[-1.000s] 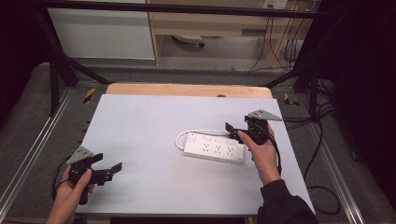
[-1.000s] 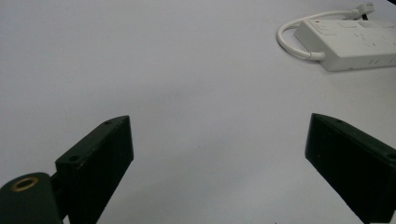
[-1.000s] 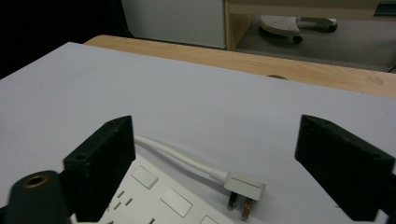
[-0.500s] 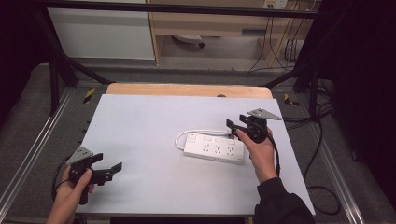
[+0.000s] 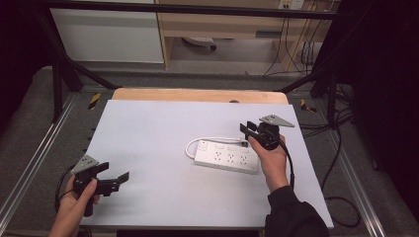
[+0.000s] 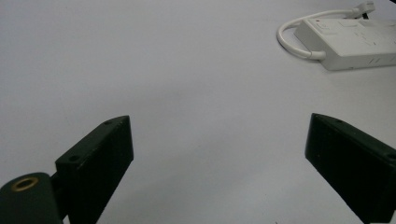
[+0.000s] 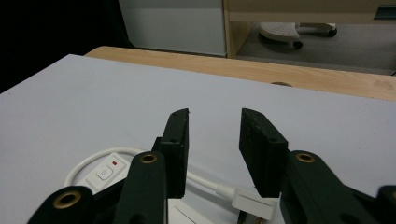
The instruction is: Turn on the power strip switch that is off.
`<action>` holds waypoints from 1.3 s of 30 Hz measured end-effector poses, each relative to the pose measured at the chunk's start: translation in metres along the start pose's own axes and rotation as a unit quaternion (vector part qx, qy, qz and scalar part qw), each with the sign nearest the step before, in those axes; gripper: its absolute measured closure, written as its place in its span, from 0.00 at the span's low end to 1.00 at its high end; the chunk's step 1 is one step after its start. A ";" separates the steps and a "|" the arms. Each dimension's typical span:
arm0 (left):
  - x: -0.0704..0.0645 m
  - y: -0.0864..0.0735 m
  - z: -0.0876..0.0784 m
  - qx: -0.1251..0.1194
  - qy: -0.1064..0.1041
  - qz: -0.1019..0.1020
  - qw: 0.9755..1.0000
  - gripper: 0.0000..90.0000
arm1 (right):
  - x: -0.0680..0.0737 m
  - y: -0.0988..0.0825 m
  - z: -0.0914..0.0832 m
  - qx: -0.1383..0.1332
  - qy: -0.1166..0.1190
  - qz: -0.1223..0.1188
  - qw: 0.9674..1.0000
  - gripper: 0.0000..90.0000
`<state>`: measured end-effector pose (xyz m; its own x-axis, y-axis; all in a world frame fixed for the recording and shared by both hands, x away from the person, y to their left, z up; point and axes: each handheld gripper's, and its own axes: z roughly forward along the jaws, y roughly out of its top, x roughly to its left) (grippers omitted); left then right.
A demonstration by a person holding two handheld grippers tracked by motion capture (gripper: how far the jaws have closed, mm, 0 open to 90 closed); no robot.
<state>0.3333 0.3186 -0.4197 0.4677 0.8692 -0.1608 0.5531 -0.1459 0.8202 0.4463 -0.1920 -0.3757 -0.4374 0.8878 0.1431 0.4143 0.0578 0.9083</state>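
A white power strip [image 5: 227,158] lies right of the table's middle on the pale sheet [image 5: 158,128]; its white cable [image 5: 190,145] loops back to a plug [image 7: 252,203]. My right gripper [image 5: 248,129] hovers at the strip's far right end, over the plug. Its jaws have just been closing and stand narrowly apart, with nothing pressed between them; the right gripper view shows the gap [image 7: 215,114] with the plug lying below it. My left gripper [image 5: 116,170] rests at the front left with its jaws wide apart [image 6: 219,121] and empty, pointing towards the strip [image 6: 350,39].
A wooden table edge [image 5: 197,95] shows behind the pale sheet. A white cabinet [image 5: 108,34] and wooden shelving [image 5: 222,24] stand beyond. Metal rails [image 5: 29,163] run along both sides, and dark cables [image 5: 341,148] hang at the right.
The right gripper's jaws have drawn much closer together. Both hands have stayed where they were, and the power strip has not moved.
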 end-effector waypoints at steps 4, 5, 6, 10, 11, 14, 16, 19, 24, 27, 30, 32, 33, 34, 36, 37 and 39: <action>0.000 0.000 0.001 0.002 0.001 0.000 1.000 0.09 | 0.001 -0.001 0.004 0.001 0.002 -0.002 1.000 0.78; 0.000 0.000 0.001 0.002 0.001 0.000 1.000 0.09 | 0.001 -0.001 0.005 0.002 0.003 -0.003 1.000 0.79; 0.000 0.000 0.001 0.002 0.002 0.000 1.000 0.09 | 0.002 -0.002 0.007 0.003 0.006 -0.001 1.000 0.81; 0.000 0.000 0.000 0.002 0.002 0.001 1.000 0.09 | 0.004 -0.006 0.013 0.009 0.013 -0.005 1.000 0.86; 0.000 0.000 0.000 0.003 0.003 0.001 1.000 0.09 | 0.005 -0.007 0.014 0.010 0.013 -0.007 1.000 0.88; 0.000 0.000 0.000 0.003 0.003 0.002 1.000 0.09 | 0.009 -0.011 0.018 0.012 0.017 -0.009 1.000 0.91; 0.000 0.000 0.000 0.003 0.002 0.002 1.000 0.09 | 0.010 -0.013 0.022 0.014 0.019 -0.010 1.000 0.92; 0.000 0.000 0.000 0.003 0.001 0.002 1.000 0.09 | 0.012 -0.016 0.026 0.019 0.022 -0.011 1.000 0.94; 0.000 0.000 0.000 0.004 0.001 0.003 1.000 0.09 | 0.014 -0.019 0.031 0.025 0.022 -0.016 0.999 0.96; -0.001 0.000 0.001 0.004 0.001 0.004 1.000 0.09 | 0.015 -0.021 0.033 0.029 0.018 -0.021 0.999 0.97; -0.001 0.000 0.001 0.004 0.001 0.005 1.000 0.09 | 0.016 -0.024 0.036 0.033 0.014 -0.024 0.999 0.98; -0.001 0.000 0.001 0.004 0.001 0.005 1.000 0.09 | 0.016 -0.025 0.037 0.036 0.012 -0.023 0.999 0.98; -0.001 0.000 0.001 0.004 0.001 0.005 1.000 0.09 | 0.016 -0.026 0.038 0.037 0.012 -0.025 0.999 0.98; -0.001 0.000 0.001 0.003 0.001 0.005 1.000 0.09 | 0.017 -0.026 0.038 0.038 0.013 -0.023 0.999 0.98; -0.001 0.000 0.001 0.004 0.001 0.005 1.000 0.09 | 0.018 -0.027 0.039 0.041 0.013 -0.023 0.999 0.98; -0.001 0.000 0.001 0.004 0.001 0.005 1.000 0.09 | 0.018 -0.027 0.040 0.042 0.014 -0.022 0.999 0.99; -0.001 0.000 0.001 0.004 0.001 0.005 1.000 0.09 | 0.019 -0.028 0.040 0.046 0.013 -0.024 0.999 0.99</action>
<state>0.3330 0.3177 -0.4202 0.4713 0.8688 -0.1517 0.5540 -0.1577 0.8175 0.4586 -0.1588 -0.4145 -0.4794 0.8704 0.1117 0.4639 0.1434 0.8742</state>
